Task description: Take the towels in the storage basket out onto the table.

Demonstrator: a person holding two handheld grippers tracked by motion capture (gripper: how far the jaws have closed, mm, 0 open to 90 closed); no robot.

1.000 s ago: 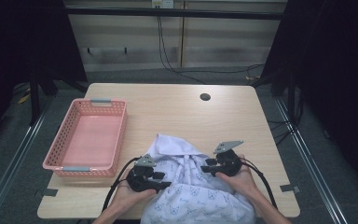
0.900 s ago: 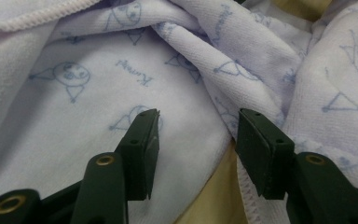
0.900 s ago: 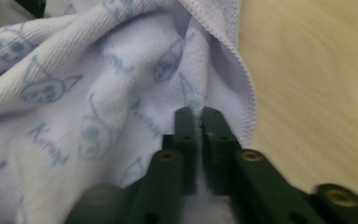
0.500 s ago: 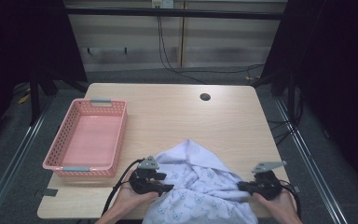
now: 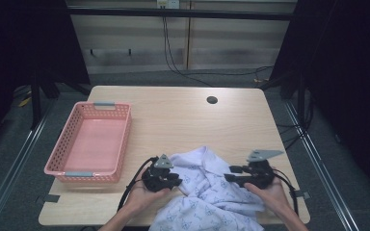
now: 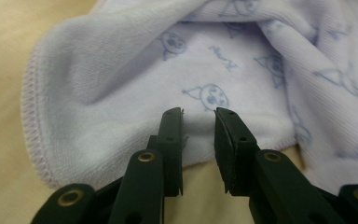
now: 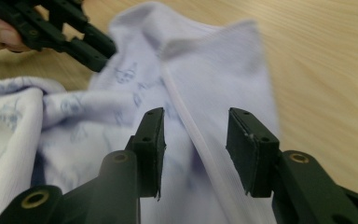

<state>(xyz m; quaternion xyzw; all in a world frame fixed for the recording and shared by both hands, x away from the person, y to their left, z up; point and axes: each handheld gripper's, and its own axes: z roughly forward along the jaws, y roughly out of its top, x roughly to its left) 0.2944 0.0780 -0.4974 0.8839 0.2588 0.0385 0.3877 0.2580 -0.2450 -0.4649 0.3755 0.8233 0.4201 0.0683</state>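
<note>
A pale lilac garment (image 5: 207, 192) with small printed figures lies crumpled at the front of the wooden table (image 5: 183, 120). My left gripper (image 5: 177, 181) lies at its left edge, pointing right. In the left gripper view its jaws have just been closing to a narrow gap, and the left gripper (image 6: 198, 114) has its tips at a hemmed fold of the garment (image 6: 135, 79), not pressing it. My right gripper (image 5: 229, 174) points left over the cloth's right side. The right gripper (image 7: 196, 126) has just been opening, with a white seam (image 7: 191, 126) running between its jaws. The left gripper's fingers (image 7: 81, 39) show beyond.
An empty pink plastic basket (image 5: 120, 139) stands on the table's left side. A dark round hole (image 5: 212, 100) sits near the far edge. Bare wood stretches between the cloth and the far edge. Black frame posts and cables stand behind the table.
The right gripper swung out to the right with the cloth, then came back a little leftward and upward. The bunched garment now lies lower and more spread out. The left gripper barely shifted.
</note>
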